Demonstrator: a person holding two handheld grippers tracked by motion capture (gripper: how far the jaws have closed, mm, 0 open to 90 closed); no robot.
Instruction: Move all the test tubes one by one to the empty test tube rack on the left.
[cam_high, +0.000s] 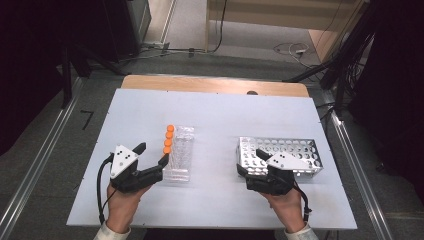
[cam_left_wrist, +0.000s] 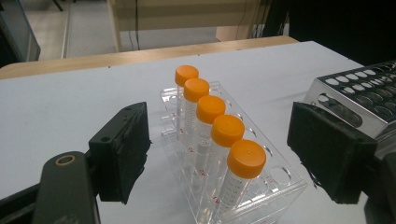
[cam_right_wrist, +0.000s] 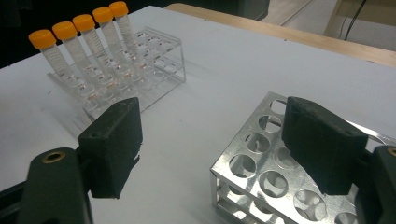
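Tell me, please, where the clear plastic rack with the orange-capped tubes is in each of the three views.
High view: clear rack left of centre, beside the left gripper.
Left gripper view: in the centre, between the two open black jaws.
Right gripper view: upper left, beyond the jaws.
Shared landmark: the metal rack with round holes.

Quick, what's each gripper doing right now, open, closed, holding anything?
Left gripper: open, holding nothing, by the clear rack of orange-capped tubes.
Right gripper: open, holding nothing, at the metal rack.
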